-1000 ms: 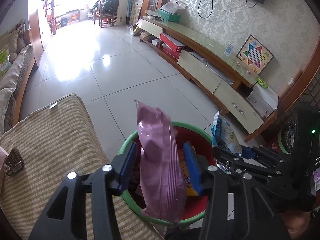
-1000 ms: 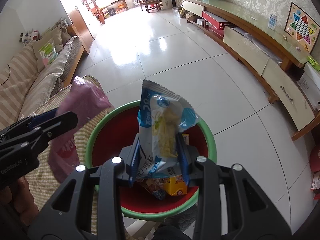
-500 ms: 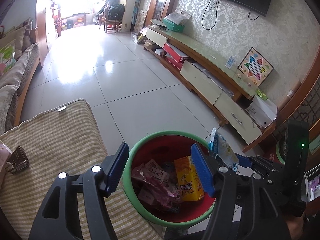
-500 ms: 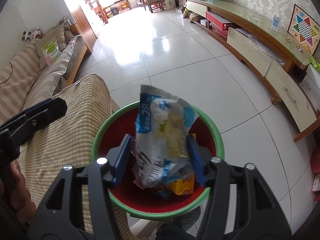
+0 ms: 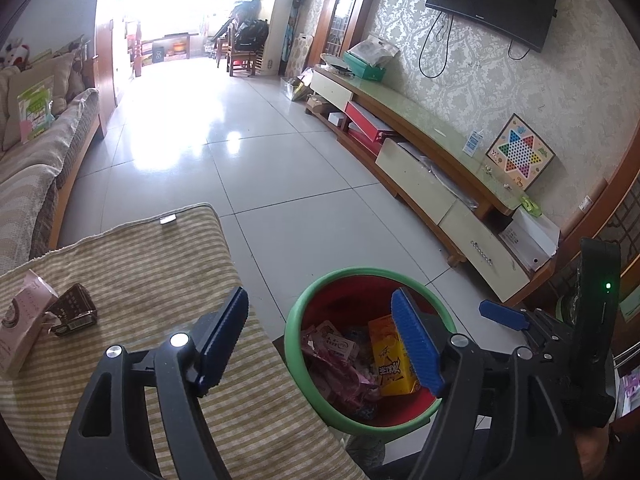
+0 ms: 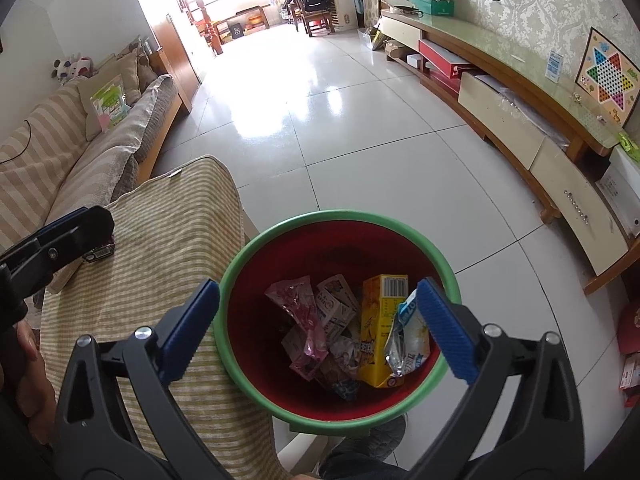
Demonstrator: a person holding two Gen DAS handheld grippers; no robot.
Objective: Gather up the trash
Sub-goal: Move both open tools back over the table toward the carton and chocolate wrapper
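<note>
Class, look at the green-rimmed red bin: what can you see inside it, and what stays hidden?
Inside the bin: a yellow carton, a pink wrapper, a blue-white snack bag and small packets. Whatever lies beneath this pile, and the bin's floor, is covered.

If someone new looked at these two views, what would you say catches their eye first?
Most striking is the red bin with the green rim on the floor, holding a yellow carton, a pink wrapper and a blue-white snack bag. The right gripper hangs open above it, and the left gripper is open too, straddling the bin's edge and the striped cloth. A pink box lies on that cloth.
</note>
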